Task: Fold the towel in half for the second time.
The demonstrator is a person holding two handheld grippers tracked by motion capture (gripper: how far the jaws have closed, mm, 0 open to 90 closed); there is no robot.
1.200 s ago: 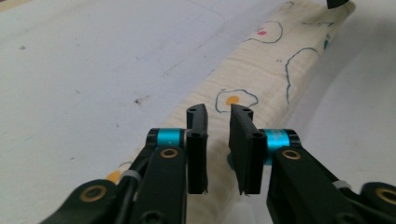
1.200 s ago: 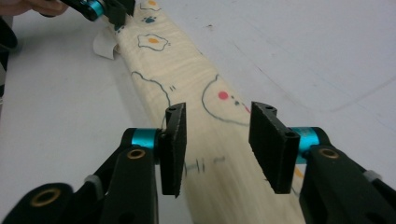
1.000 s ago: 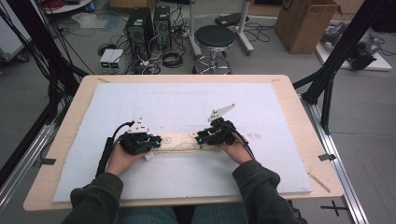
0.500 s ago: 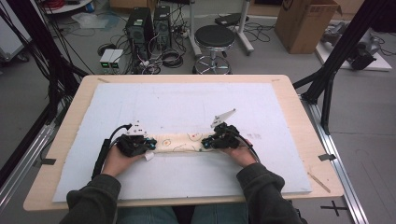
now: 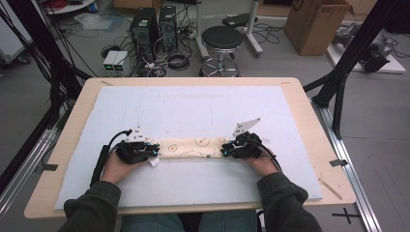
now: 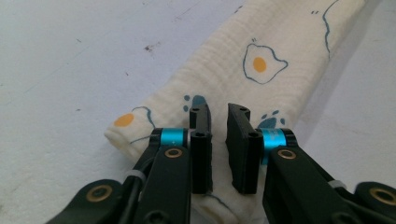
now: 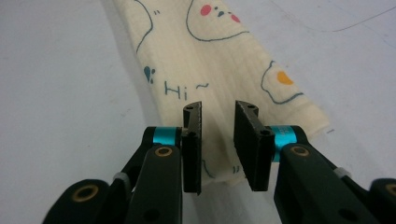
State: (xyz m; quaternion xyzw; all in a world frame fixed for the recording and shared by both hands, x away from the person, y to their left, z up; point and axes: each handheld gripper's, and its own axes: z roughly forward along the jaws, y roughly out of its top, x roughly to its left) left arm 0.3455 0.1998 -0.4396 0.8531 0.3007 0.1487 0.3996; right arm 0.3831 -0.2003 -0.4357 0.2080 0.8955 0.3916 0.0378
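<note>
Folded muslin cloth point(image 5: 189, 148) lay as a long strip across the white mat point(image 5: 193, 106), near the table's front edge. Left gripper point(image 6: 218, 122) & right gripper point(image 7: 217, 122) poised over opposite ends w/ jaws just reopened to a narrow gap, apparently pinching nothing. Best pinched low, all layers caught evenly, for the next fold; printed "Hi~" legible among fried-egg doodles.

The high view is looking forward and down over the table point(image 5: 309, 145); both gripper views are sitting close above the cloth point(image 6: 261, 60) — each sharing it with the high view.
</note>
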